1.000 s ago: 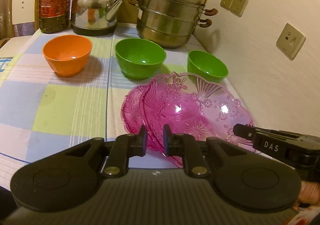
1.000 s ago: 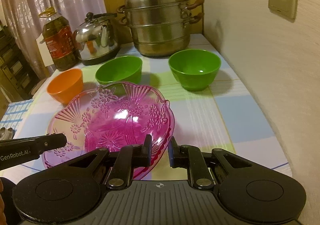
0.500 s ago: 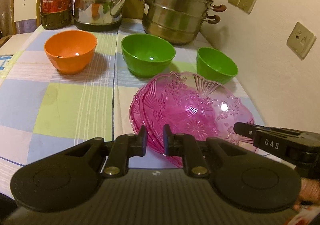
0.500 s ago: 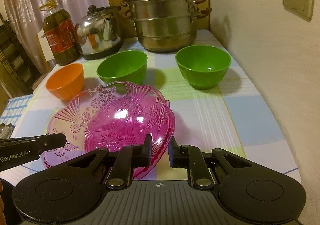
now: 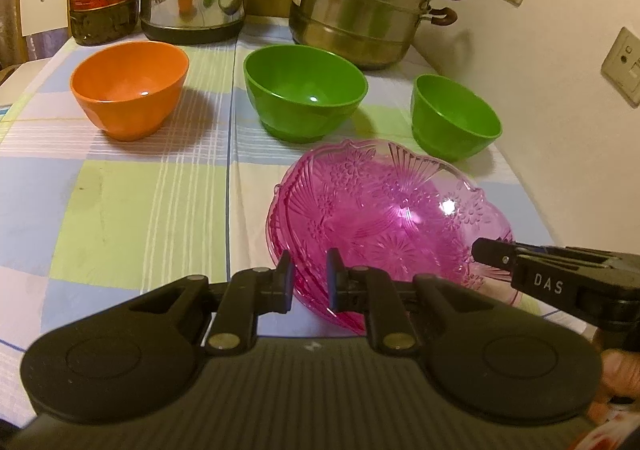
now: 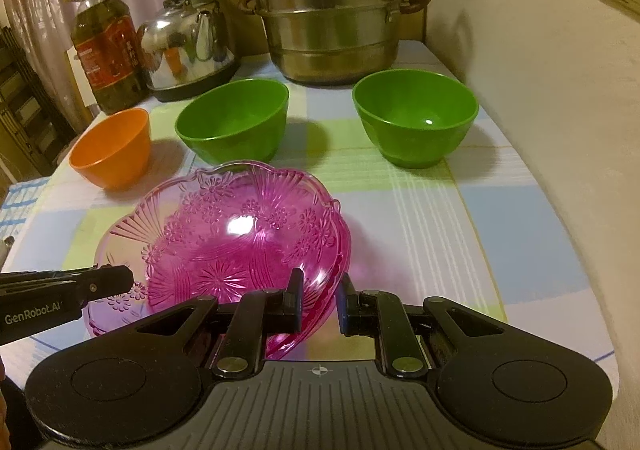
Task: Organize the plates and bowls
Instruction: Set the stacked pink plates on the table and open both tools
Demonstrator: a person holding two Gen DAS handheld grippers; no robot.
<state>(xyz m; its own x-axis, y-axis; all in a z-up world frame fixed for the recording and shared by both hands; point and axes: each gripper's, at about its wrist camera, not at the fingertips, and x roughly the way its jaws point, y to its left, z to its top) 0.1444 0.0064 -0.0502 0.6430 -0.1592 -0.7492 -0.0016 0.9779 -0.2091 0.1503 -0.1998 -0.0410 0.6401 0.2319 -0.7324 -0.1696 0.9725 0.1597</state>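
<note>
Stacking the pink glass plate (image 5: pixel 384 210) onto its twin underneath looks like the step here. Left claw (image 5: pixel 308 282) and right claw (image 6: pixel 319 296) each pinch the near rim, fingers narrowly parted around the edge. It sits near-right on the checked worktop (image 5: pixel 120 210), in front of the green bowls (image 6: pixel 416 114) and orange bowl (image 5: pixel 130 82). I'd lower both sides evenly so the scalloped rims nest, then let go gently, since glass slides.
</note>
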